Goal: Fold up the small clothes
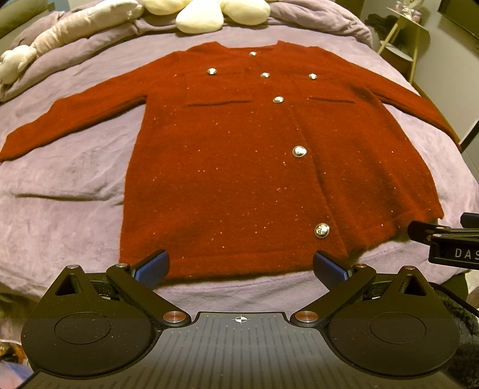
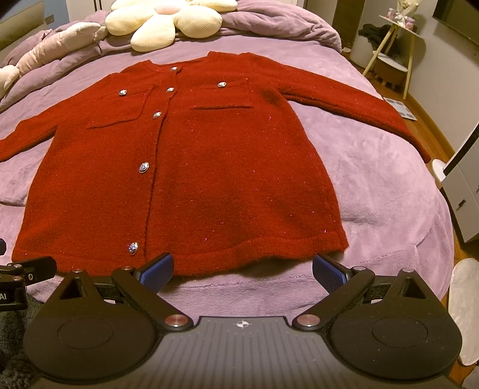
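Red cardigan [image 1: 239, 167] — fuzzy knit with fine glitter flecks, round neckline, a row of silver buttons [image 1: 299, 151] down the front, two chest pockets each with its own button. It lies flat, face up, on the bed's purple blanket [image 1: 74, 185], buttoned shut.

Long axis runs from the hem, nearest both cameras, to the collar, which points toward the cream flower pillow [image 2: 167, 21] at the far end of the bed. Both sleeves spread outward and slant down toward the hem side.

Bare blanket rings the cardigan on all sides; the hem sits just short of the bed's near edge, with one corner slightly lifted.

Left hand-held gripper [image 1: 241, 269] — fingers spread wide, holding nothing, just before the hem. Right hand-held gripper [image 2: 242, 270] likewise wide apart and empty at the hem.
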`<state>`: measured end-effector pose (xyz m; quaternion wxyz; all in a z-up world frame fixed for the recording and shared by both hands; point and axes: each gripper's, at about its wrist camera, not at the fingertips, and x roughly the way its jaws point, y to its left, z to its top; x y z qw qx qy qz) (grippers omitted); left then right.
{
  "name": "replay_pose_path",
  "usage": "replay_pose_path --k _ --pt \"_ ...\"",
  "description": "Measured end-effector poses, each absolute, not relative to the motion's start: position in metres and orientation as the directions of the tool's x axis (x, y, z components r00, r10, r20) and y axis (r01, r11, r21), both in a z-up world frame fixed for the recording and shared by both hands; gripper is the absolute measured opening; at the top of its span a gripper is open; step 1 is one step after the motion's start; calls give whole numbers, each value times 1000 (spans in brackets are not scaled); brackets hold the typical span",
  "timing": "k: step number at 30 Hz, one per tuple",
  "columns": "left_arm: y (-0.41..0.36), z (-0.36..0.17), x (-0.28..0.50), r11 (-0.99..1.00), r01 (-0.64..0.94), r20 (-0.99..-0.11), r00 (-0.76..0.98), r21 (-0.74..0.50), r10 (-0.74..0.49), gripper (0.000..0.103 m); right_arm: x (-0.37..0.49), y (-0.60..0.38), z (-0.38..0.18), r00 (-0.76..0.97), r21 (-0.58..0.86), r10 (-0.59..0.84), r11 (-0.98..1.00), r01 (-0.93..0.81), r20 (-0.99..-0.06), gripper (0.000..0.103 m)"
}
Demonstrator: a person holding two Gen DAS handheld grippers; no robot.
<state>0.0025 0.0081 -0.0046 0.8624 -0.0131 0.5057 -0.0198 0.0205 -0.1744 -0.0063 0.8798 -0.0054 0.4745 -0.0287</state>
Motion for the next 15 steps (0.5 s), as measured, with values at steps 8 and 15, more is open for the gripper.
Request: replay_pose_path --k 8,15 --pt "9 -5 4 999 20 -873 486 -42 -46 103 21 -174 -6 547 -36 -55 998 44 -835 99" --pt "9 -6 4 999 17 -873 485 -41 -44 103 21 -174 -7 546 -36 -54 998 44 -836 99"
